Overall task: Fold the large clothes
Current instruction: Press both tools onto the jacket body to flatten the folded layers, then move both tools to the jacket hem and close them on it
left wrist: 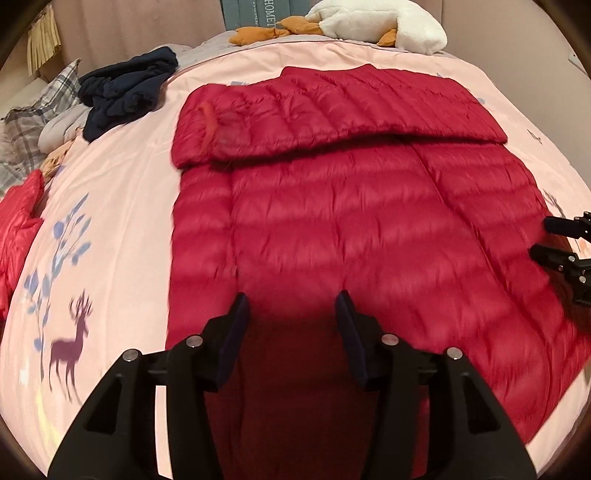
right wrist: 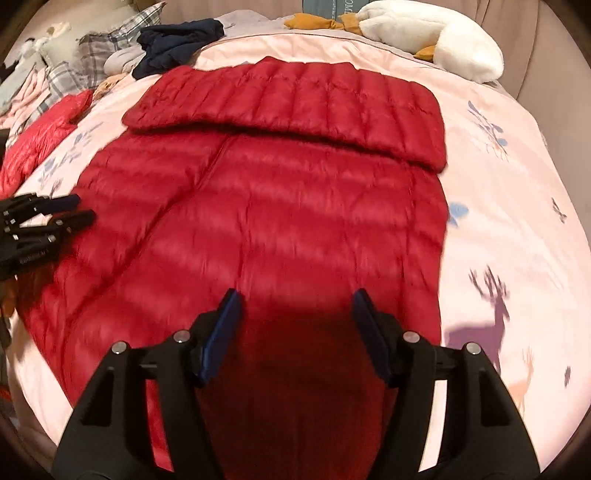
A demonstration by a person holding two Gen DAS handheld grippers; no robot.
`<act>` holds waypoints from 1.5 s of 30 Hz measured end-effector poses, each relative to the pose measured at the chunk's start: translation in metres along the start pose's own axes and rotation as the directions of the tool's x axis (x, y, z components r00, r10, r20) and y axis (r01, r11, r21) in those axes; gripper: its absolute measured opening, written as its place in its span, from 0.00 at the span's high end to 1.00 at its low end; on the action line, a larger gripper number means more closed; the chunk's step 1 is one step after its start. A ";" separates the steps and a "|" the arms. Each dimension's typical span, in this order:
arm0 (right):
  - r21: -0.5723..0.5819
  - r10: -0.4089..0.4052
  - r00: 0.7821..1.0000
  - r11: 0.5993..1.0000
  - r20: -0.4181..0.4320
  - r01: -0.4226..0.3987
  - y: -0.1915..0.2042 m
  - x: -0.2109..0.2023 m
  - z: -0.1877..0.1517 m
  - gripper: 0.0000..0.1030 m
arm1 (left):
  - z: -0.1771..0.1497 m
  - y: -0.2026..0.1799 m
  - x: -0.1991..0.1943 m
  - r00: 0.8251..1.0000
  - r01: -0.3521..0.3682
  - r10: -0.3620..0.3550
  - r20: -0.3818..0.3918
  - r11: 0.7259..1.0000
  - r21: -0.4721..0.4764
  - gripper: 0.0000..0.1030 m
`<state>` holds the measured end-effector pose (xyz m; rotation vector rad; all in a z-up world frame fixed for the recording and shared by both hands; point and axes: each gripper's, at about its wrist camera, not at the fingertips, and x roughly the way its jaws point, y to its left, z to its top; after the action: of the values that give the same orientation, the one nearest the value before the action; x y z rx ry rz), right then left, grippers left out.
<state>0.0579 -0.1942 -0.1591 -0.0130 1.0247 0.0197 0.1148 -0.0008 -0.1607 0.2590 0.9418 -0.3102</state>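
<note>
A dark red quilted down jacket (left wrist: 351,221) lies flat on the pink bedspread (left wrist: 110,221), its far part folded toward me into a band (left wrist: 332,110) across the width. My left gripper (left wrist: 292,299) hovers over the jacket's near left part, open, with nothing between its pads. My right gripper (right wrist: 296,295) hovers over the near right part of the jacket (right wrist: 277,206), open and holding nothing. The right gripper (left wrist: 546,236) shows at the right edge of the left wrist view, and the left gripper (right wrist: 79,208) at the left edge of the right wrist view.
A dark navy garment (left wrist: 125,92) is bunched at the far left of the bed, beside plaid pillows (left wrist: 37,114). Another red padded garment (left wrist: 18,221) lies at the left edge. A white plush toy (left wrist: 376,22) rests at the headboard.
</note>
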 end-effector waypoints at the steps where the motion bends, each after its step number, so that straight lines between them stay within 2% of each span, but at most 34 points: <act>1: -0.004 -0.007 1.000 1.000 0.005 0.007 0.001 -0.003 -0.007 0.37 | -0.006 0.001 -0.003 1.000 0.003 -0.003 0.002 1.000 -0.003 0.50; 8: 0.014 -0.027 0.998 1.000 0.048 0.027 0.001 -0.031 -0.055 0.36 | -0.038 -0.001 -0.029 1.000 -0.008 0.008 0.021 1.000 -0.006 0.49; 14: 0.048 -0.035 0.998 0.998 0.046 0.033 -0.010 -0.052 -0.081 0.32 | -0.059 0.011 -0.048 0.999 -0.037 0.039 0.035 0.998 -0.048 0.31; 17: 0.085 -0.020 0.998 0.996 0.055 0.015 -0.018 -0.062 -0.090 0.31 | -0.070 0.021 -0.056 0.998 -0.060 0.063 0.032 0.995 -0.082 0.28; 20: 0.164 -0.005 0.997 0.986 0.072 -0.007 -0.035 -0.072 -0.100 0.28 | -0.078 0.035 -0.062 0.997 -0.072 0.076 0.023 0.988 -0.134 0.19; 22: 0.232 0.032 0.996 0.971 0.079 -0.050 -0.047 -0.075 -0.107 0.22 | -0.080 0.042 -0.064 0.998 -0.065 0.068 0.016 0.984 -0.168 0.16; 26: 0.365 0.146 0.984 0.915 0.098 -0.172 -0.068 -0.075 -0.118 0.18 | -0.087 0.053 -0.063 1.000 -0.024 0.025 0.001 0.973 -0.228 0.15; 27: 0.388 0.174 0.979 0.900 0.104 -0.201 -0.070 -0.074 -0.120 0.18 | -0.088 0.056 -0.061 1.000 0.004 -0.005 -0.006 0.969 -0.246 0.14; 29: 0.424 0.209 0.973 0.875 0.102 -0.233 -0.074 -0.069 -0.122 0.17 | -0.091 0.061 -0.055 0.997 0.061 -0.069 -0.019 0.955 -0.290 0.14; 31: 0.451 0.221 0.970 0.859 0.100 -0.242 -0.076 -0.064 -0.122 0.17 | -0.094 0.068 -0.047 0.987 0.144 -0.161 -0.021 0.925 -0.351 0.14; 33: 0.474 0.247 0.962 0.837 0.115 -0.272 -0.078 -0.060 -0.122 0.14 | -0.096 0.070 -0.043 0.982 0.169 -0.189 -0.016 0.909 -0.382 0.13; 37: 0.478 0.297 0.945 0.817 0.133 -0.324 -0.073 -0.054 -0.115 0.14 | -0.095 0.066 -0.041 0.971 0.220 -0.239 -0.001 0.899 -0.379 0.13; 41: 0.469 0.319 0.937 0.813 0.140 -0.346 -0.067 -0.044 -0.104 0.14 | -0.089 0.063 -0.037 0.961 0.261 -0.278 0.008 0.891 -0.371 0.13; 43: 0.473 0.328 0.933 0.805 0.149 -0.359 -0.067 -0.041 -0.100 0.14 | -0.085 0.064 -0.035 0.950 0.294 -0.310 0.021 0.874 -0.388 0.13; 45: 0.478 0.350 0.923 0.790 0.162 -0.384 -0.067 -0.037 -0.094 0.15 | -0.082 0.064 -0.033 0.932 0.344 -0.360 0.041 0.846 -0.408 0.13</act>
<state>-0.0403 -0.2632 -0.1767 0.6673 0.9279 0.1078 0.0590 0.0921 -0.1742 -0.3034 1.0678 -0.4372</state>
